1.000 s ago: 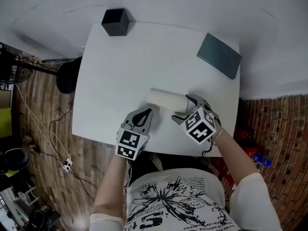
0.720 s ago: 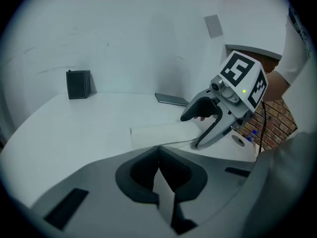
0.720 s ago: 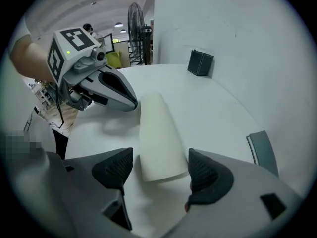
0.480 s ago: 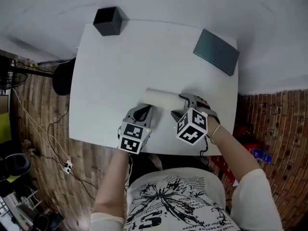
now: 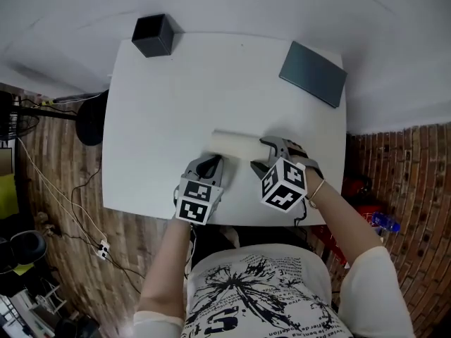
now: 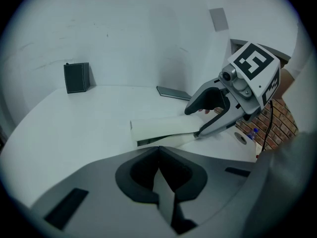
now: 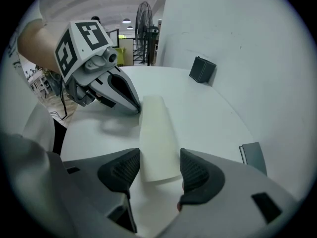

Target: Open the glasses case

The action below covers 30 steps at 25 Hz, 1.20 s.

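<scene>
Head view shows me the cream glasses case (image 5: 236, 146) lying flat on the white table (image 5: 162, 104), near the front edge and a little right of the middle, with both tongs at it. The right gripper (image 5: 264, 155) comes in steeply over the case's right end. In the right gripper view that end sits between the jaws, which have just been closing, and the ribbed pads now look pressed against its two long sides, so I read that as a grip on the case. The left gripper (image 5: 211, 164) is angled down at the front-left part of the case. In the left gripper view its jaws are together with nothing between them. From the right gripper view its tip sits right at the case's long edge near the far end, touching as far as I can tell. The left gripper view also shows a thin dark slit along the case's near long side. A small black box (image 5: 153, 35) stands at the table's far left corner, and a flat dark grey slab (image 5: 313, 73) lies near the far right corner, both well apart from the case.
</scene>
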{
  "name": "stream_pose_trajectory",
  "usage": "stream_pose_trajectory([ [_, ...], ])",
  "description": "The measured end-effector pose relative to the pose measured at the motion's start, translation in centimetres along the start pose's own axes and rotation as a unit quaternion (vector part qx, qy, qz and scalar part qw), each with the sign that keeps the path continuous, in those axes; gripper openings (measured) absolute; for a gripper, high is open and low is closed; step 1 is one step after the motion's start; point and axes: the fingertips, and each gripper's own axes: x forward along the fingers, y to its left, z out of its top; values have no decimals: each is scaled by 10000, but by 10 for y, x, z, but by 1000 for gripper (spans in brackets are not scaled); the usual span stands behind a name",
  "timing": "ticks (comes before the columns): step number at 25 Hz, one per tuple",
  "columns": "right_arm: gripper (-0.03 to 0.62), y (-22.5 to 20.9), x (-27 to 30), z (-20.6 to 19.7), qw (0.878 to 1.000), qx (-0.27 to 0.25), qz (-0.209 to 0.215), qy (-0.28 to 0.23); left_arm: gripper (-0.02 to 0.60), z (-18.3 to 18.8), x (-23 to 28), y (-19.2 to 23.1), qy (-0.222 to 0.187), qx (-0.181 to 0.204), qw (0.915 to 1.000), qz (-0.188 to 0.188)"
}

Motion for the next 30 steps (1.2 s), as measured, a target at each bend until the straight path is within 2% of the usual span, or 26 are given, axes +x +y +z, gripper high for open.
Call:
stream_pose_trajectory([
  [7, 192, -4, -11, 8, 9999, -27, 93, -128, 14, -1, -1, -1, 5, -6, 10000, -10],
  [12, 182, -7, -12, 10, 9994, -51, 344, 31, 14, -1, -1, 0, 21, -51, 10000, -55],
  [14, 155, -10, -14, 12, 9992, -71, 395, 50, 14, 0, -1, 0, 41, -83, 9999, -93],
  [18, 67, -30, -18, 19, 9999, -107, 95, 2, 14, -1, -1, -1, 91, -215, 9995, -198],
  [24, 41, -51, -12, 20, 9998, -49, -183, -44, 14, 0, -1, -1, 111, -371, 9989, -276],
  [30, 43, -68, -3, 20, 9997, -40, -255, -35, 14, 0, -1, 0, 175, -453, 9982, -365],
])
